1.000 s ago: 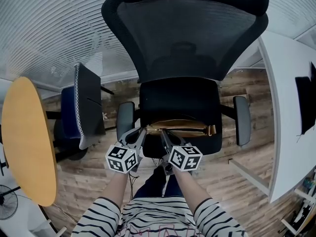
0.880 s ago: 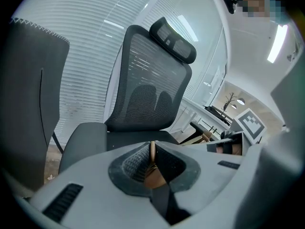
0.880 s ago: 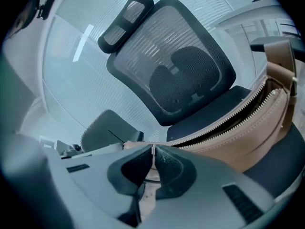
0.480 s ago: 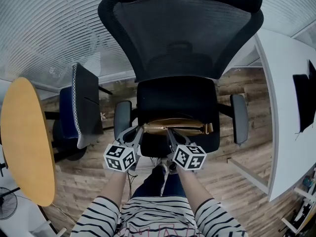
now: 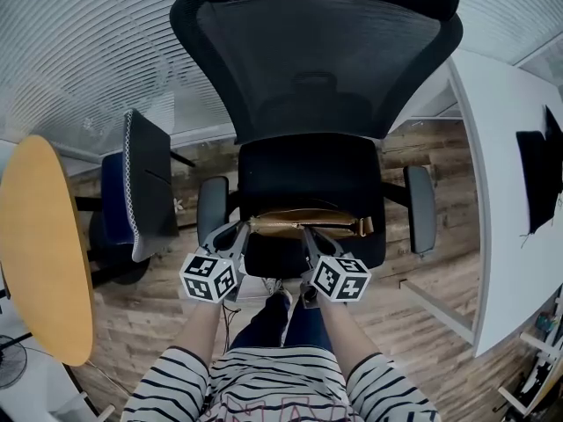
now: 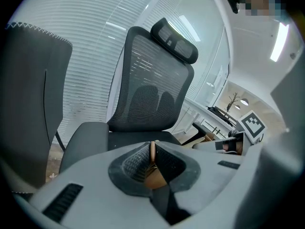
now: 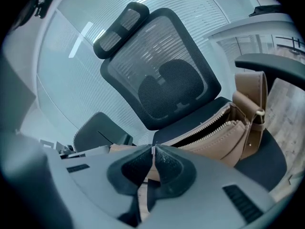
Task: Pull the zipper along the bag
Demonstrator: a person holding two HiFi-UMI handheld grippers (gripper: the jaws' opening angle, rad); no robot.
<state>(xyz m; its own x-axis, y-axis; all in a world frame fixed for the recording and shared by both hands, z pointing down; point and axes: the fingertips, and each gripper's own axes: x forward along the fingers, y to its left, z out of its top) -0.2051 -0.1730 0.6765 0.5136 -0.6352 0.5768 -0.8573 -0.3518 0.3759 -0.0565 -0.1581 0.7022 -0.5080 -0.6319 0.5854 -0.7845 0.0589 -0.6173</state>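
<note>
On the seat of a black office chair (image 5: pixel 308 77), in the head view, lies the tan bag (image 5: pixel 330 221). It is set crosswise near the front edge, within easy reach of the person. The left tongs (image 5: pixel 244 229) meet its left end and the right tongs (image 5: pixel 308 233) meet its top a little further along, the two close together. That split looks deliberate: one hand to anchor, one to pull.

Through the left gripper view, the left tongs are clamped on a fold of the bag's tan material, which stands pinched between the ribbed pads (image 6: pixel 134 162). Holding this end probably stops the soft bag from sliding or bunching when the slider is dragged.

Through the right gripper view, the right tongs are likewise all but closed. They nip a thin pale tab that I take to be the zipper pull (image 7: pixel 153 152), though it is too slim to be sure. Ahead of them the zipper (image 7: pixel 206 128) gapes, its two rows of teeth apart all the way to the strap end (image 7: pixel 252 113) below the armrest (image 7: pixel 269 61). Most of the travel seems not yet done. The pull should follow the tooth line toward that far end, kept straight so the slider does not jam.
</note>
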